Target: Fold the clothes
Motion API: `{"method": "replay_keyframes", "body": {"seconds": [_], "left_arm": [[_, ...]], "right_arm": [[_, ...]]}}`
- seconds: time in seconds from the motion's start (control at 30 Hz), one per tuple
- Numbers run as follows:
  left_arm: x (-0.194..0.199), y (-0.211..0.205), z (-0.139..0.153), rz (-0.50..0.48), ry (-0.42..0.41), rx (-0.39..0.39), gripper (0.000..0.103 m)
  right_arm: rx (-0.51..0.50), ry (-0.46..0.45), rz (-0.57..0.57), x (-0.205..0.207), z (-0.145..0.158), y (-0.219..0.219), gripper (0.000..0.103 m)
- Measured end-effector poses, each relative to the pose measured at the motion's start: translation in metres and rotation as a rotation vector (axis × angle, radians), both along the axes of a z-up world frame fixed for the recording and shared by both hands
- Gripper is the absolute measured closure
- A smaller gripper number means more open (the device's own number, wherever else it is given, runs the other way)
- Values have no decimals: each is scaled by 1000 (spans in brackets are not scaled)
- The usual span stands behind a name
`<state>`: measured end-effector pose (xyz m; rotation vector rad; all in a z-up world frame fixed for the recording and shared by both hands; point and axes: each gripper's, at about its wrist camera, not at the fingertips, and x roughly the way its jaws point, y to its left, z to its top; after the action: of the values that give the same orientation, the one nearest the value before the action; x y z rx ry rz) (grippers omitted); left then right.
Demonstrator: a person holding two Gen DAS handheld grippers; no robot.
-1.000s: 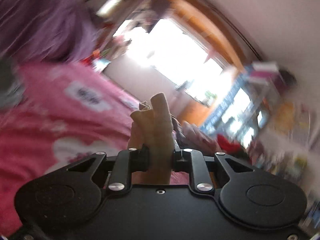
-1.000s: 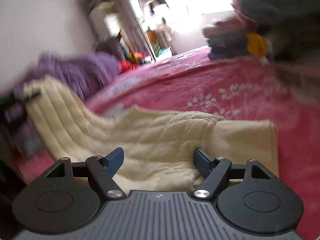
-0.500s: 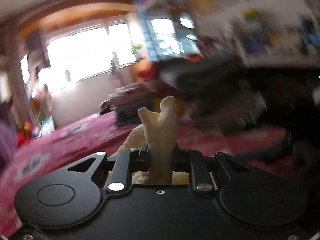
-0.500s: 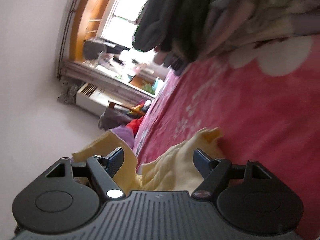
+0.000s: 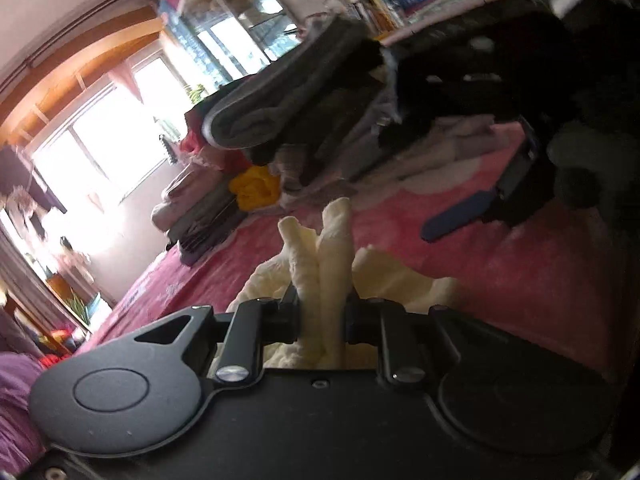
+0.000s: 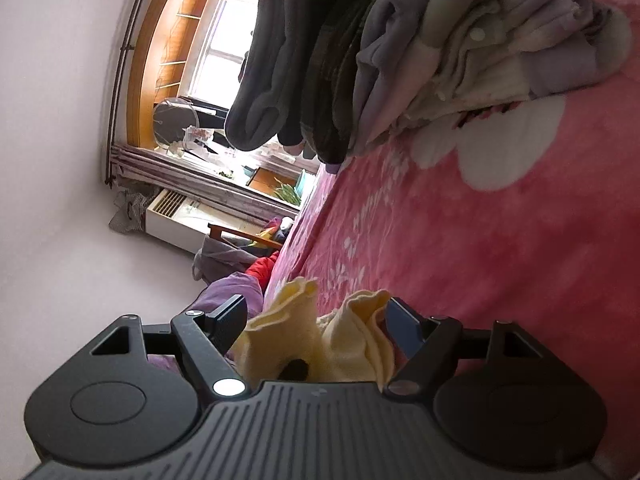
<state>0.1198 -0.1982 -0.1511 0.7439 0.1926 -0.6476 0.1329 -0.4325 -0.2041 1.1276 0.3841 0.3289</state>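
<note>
A cream quilted garment (image 5: 400,280) lies bunched on the pink flowered blanket (image 5: 520,272). My left gripper (image 5: 322,304) is shut on a doubled fold of it, which sticks up between the fingers. In the left wrist view a blue finger (image 5: 456,220) of the other gripper hovers over the blanket to the right. In the right wrist view the garment (image 6: 352,336) is gathered in two humps between the spread fingers of my right gripper (image 6: 316,320). That gripper is open and rolled on its side. The cloth touches the right pad.
A tall stack of folded grey and dark clothes (image 5: 288,120) stands on the bed beyond, with a yellow item (image 5: 256,188) at its foot. The same pile (image 6: 420,60) is in the right wrist view. A purple heap (image 6: 228,296) lies at the bed's left edge.
Both views have swung round. The left gripper has kept its hold on the cream fold. The right gripper has rolled sideways and moved in until bunched cloth sits between its open fingers.
</note>
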Motion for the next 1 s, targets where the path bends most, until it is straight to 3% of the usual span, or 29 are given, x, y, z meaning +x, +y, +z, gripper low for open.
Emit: {"method": "replay_keyframes", "body": {"seconds": [0.13, 0.2, 0.27, 0.33, 0.4, 0.57, 0.63, 0.77, 0.83, 0.93, 1.0], "left_arm": [[-6, -6, -9, -29, -1, 50, 84], [-9, -8, -14, -43, -1, 75, 72], [-11, -11, -18, -55, -1, 96, 66], [-12, -6, -14, -57, 8, 76, 61], [-15, 4, -6, -84, 37, 45, 55], [-23, 47, 30, -167, 149, -113, 52], [-15, 76, 48, -98, 172, -232, 52], [20, 134, 58, 169, 174, -428, 52], [39, 154, 49, 245, 200, -458, 52], [57, 156, 39, 248, 236, -457, 52], [69, 154, 33, 245, 282, -465, 52]], "right_arm": [[-20, 1, -24, 1, 2, -2, 27], [-47, -1, -47, 0, 4, -3, 27], [-125, -31, -76, -3, 11, -1, 30], [-223, -105, -54, -4, 26, 8, 49], [-330, -140, -31, -3, 38, 23, 50], [-426, -198, 4, 5, 52, 51, 53], [-488, -234, 25, 5, 60, 61, 53], [-643, -300, 97, 8, 73, 94, 53], [-721, -322, 139, 8, 74, 110, 53], [-847, -337, 192, 11, 71, 133, 53], [-954, -247, 226, 17, 62, 143, 53]]}}
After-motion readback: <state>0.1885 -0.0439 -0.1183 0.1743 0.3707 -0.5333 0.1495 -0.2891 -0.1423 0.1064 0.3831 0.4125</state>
